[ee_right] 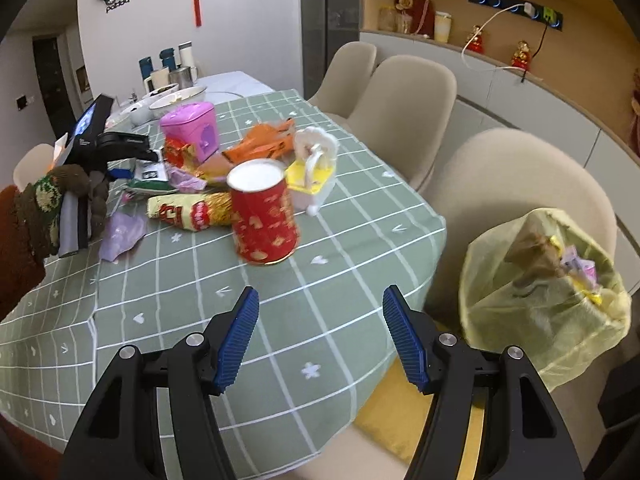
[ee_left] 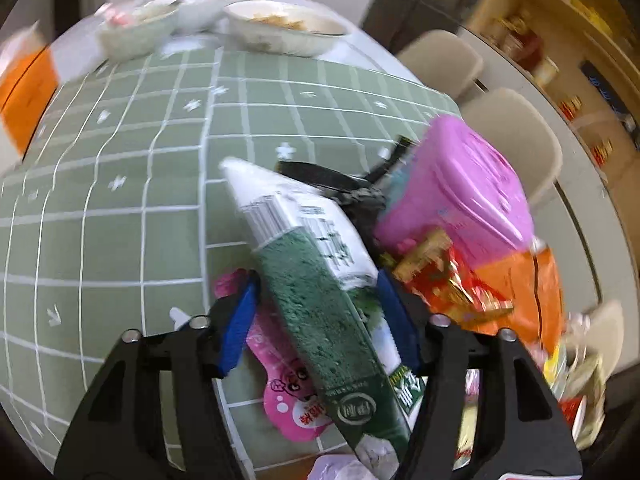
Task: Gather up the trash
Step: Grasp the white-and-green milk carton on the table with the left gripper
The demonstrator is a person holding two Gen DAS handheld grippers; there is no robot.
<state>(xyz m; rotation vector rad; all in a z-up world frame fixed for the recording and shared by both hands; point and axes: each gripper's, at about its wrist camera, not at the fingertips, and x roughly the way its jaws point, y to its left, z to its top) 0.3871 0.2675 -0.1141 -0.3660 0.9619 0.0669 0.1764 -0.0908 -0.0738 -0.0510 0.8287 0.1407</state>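
Note:
In the left wrist view my left gripper (ee_left: 318, 292) has a green and white milk carton (ee_left: 316, 272) lying between its blue pads; the jaws are wide and I cannot tell if they grip it. A pink wrapper (ee_left: 288, 396) lies under it. Beside it are a pink plastic box (ee_left: 460, 188) and red-orange wrappers (ee_left: 492, 288). In the right wrist view my right gripper (ee_right: 318, 336) is open and empty above the table's near edge. The trash pile lies ahead: a red cup (ee_right: 262, 214), a yellow-red snack bag (ee_right: 188, 210), the pink box (ee_right: 192, 128). A yellow trash bag (ee_right: 544, 292) sits on a chair at right.
Bowls (ee_left: 284, 28) with food stand at the table's far end. The green checked tablecloth (ee_right: 200, 320) covers the table. Beige chairs (ee_right: 404, 100) line the right side. A gloved hand (ee_right: 44, 208) holds the left gripper at the left. A yellow-white toy (ee_right: 314, 168) stands behind the cup.

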